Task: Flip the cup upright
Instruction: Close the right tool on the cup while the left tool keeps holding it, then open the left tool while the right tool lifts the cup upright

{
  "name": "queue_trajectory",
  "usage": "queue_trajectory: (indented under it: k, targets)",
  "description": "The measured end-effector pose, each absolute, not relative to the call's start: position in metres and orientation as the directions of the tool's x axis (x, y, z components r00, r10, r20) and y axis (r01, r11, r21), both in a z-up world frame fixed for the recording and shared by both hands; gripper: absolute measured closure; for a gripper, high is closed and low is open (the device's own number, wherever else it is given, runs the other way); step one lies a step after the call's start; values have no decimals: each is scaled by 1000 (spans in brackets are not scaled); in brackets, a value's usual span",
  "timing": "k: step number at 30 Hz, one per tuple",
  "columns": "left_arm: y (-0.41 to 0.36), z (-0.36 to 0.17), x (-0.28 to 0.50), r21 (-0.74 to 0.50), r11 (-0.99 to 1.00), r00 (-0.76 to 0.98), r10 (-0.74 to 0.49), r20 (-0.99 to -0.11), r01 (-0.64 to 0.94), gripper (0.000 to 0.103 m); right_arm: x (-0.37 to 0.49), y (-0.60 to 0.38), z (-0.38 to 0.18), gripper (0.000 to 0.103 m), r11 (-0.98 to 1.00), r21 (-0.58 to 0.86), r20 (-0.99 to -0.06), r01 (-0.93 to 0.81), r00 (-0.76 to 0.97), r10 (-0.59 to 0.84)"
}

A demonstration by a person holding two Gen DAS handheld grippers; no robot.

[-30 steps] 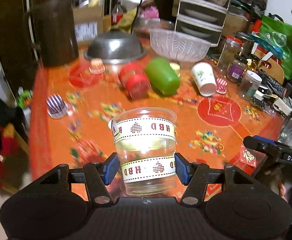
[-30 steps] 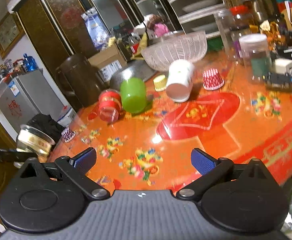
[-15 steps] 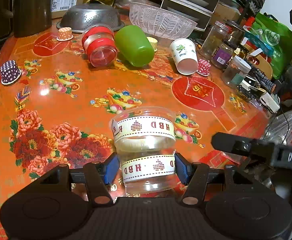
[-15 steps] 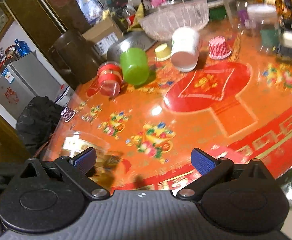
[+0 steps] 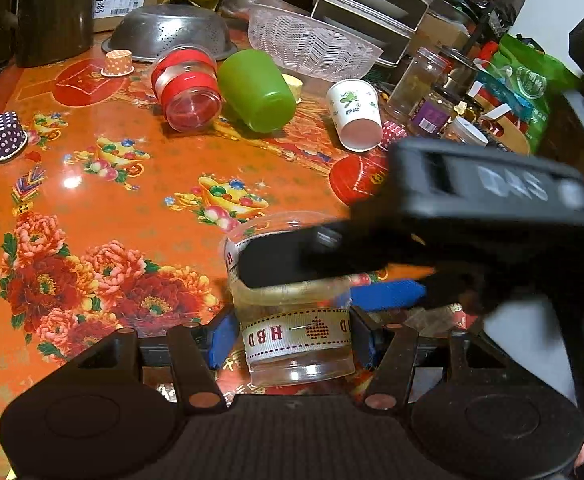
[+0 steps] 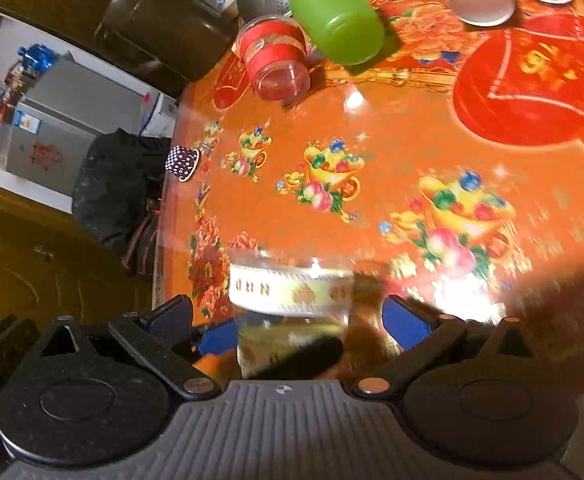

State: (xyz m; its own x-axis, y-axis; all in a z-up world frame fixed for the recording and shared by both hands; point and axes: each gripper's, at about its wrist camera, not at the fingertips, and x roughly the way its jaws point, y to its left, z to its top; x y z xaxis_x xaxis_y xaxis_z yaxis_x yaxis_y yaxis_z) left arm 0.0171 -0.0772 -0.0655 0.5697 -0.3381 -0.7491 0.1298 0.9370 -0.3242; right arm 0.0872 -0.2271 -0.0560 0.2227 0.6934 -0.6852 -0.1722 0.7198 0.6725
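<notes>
Gripping the clear cup [image 5: 298,332], left gripper [image 5: 292,338] fingers [image 5: 219,340] hold it upright.

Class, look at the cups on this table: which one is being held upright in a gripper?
The clear cup with HBD ribbons, between the left gripper's pads. The green cup and white paper cup lie on their sides.
</notes>
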Motion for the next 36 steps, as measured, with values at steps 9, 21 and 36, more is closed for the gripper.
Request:
queue_trajectory:
  k: [9,21,36]
  targets:
    - [-73,-67,17,-348,926,562,-366,-742,143,41,97,-214,-53,19,785,595,-753,-171,223,619]
    - [-73,-68,15,-364,921,563,-376,-736,139,41,94,-206,-46,35,820,538,-786,-197,234,572]
    - [-71,-66,5,-346,927,573,-363,-735,143,12,95,-205,-47,36,808,550,-781,-213,211,588]
